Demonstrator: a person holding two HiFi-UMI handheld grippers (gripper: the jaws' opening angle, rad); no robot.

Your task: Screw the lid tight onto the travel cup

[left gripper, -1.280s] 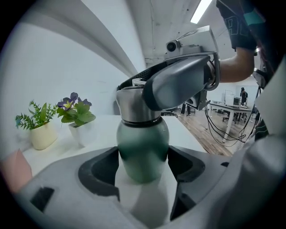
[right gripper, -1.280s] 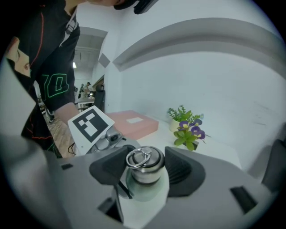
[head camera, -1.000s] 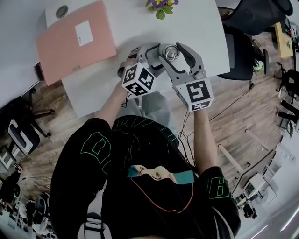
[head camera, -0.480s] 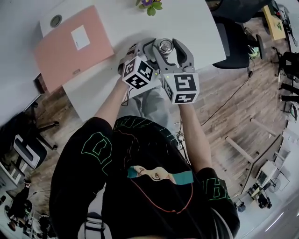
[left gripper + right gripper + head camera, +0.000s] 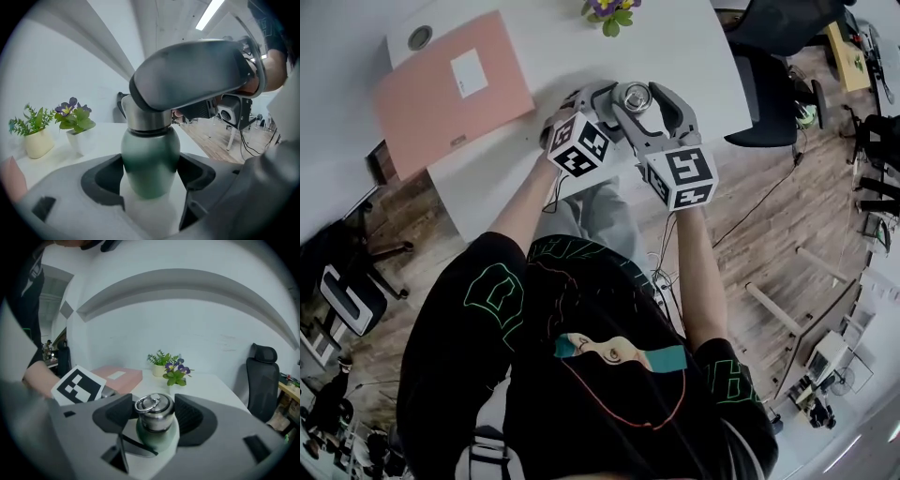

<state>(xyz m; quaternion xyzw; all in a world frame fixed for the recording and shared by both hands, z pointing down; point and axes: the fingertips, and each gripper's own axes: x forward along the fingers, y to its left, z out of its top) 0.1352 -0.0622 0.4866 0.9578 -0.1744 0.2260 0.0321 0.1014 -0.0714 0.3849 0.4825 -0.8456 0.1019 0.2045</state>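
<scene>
A green travel cup (image 5: 150,159) with a steel lid (image 5: 153,411) and a ring on top stands upright near the front edge of the white table (image 5: 562,47). My left gripper (image 5: 605,103) is shut on the green body, with a dark pad on each side of it. My right gripper (image 5: 637,94) reaches in from above and straddles the lid (image 5: 635,97). Its jaws are opening, the lid is still between them, and a thin gap shows at the right pad. In the left gripper view one right jaw arches over the cup's top.
A pink folder (image 5: 450,84) lies on the table to the left. Two small potted plants (image 5: 176,371) stand at the far edge. A black office chair (image 5: 778,28) is beside the table on the right. Wooden floor lies below the near edge.
My right gripper swung left around the lid, then a little back right, and its jaws spread slightly. My left gripper kept its hold on the cup.
</scene>
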